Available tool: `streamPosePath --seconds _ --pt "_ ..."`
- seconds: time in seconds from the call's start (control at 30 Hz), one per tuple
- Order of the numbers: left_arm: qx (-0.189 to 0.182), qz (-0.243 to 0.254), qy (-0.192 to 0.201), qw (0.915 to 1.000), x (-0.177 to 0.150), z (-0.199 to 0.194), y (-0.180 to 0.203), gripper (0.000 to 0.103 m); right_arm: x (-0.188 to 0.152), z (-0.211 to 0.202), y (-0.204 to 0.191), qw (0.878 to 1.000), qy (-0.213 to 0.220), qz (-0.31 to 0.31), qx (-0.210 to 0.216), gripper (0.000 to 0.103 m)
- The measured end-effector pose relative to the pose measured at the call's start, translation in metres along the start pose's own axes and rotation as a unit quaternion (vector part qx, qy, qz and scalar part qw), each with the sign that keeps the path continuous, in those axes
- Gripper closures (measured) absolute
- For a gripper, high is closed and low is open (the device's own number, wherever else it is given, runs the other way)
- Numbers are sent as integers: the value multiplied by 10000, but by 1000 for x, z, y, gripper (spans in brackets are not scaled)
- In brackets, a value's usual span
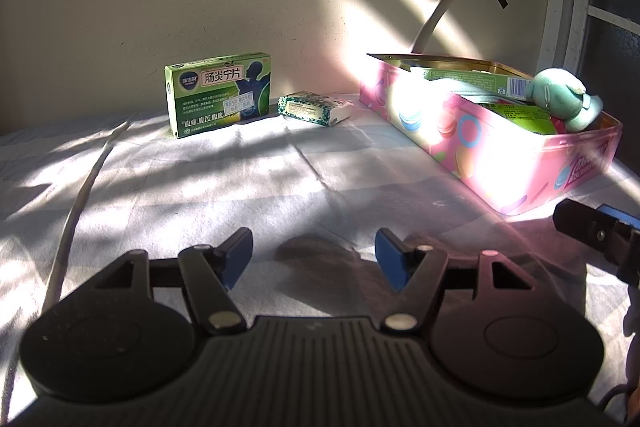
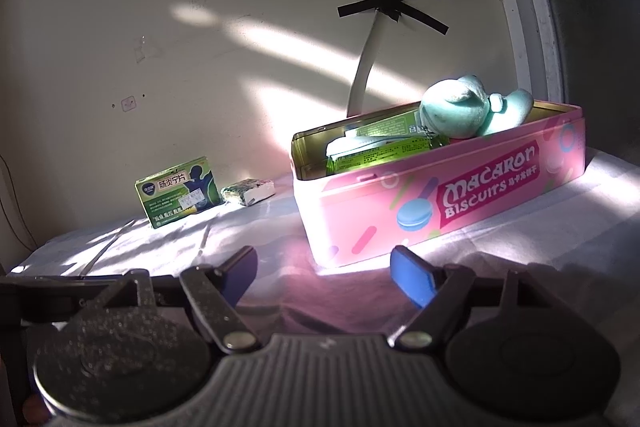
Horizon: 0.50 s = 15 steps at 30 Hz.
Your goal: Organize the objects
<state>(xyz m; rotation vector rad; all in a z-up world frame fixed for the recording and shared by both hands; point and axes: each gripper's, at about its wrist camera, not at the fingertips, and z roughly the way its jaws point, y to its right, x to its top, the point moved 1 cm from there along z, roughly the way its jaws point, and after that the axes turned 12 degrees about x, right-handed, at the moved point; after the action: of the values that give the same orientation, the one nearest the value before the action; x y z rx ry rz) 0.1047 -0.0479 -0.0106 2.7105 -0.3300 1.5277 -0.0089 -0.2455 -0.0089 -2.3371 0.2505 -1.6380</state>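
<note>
A: Your left gripper [image 1: 314, 259] is spread wide and empty, low over the cloth. What's ahead of it?

B: The green medicine box [image 1: 218, 95] stands at your eleven o'clock by the wall, long axis across your view; the small patterned box [image 1: 314, 109] lies flat just right of it, near twelve.

A: And your right gripper [image 2: 322, 275]?

B: Also spread, empty, right before the pink tin [image 2: 440, 203]. I'd say left is nearer both boxes
</note>
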Motion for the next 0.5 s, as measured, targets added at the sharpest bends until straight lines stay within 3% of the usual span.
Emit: streamPosePath --seconds 0.5 --pt "-99 -213 -242 9994 2 7 -9 34 0 -1 5 9995 19 106 302 26"
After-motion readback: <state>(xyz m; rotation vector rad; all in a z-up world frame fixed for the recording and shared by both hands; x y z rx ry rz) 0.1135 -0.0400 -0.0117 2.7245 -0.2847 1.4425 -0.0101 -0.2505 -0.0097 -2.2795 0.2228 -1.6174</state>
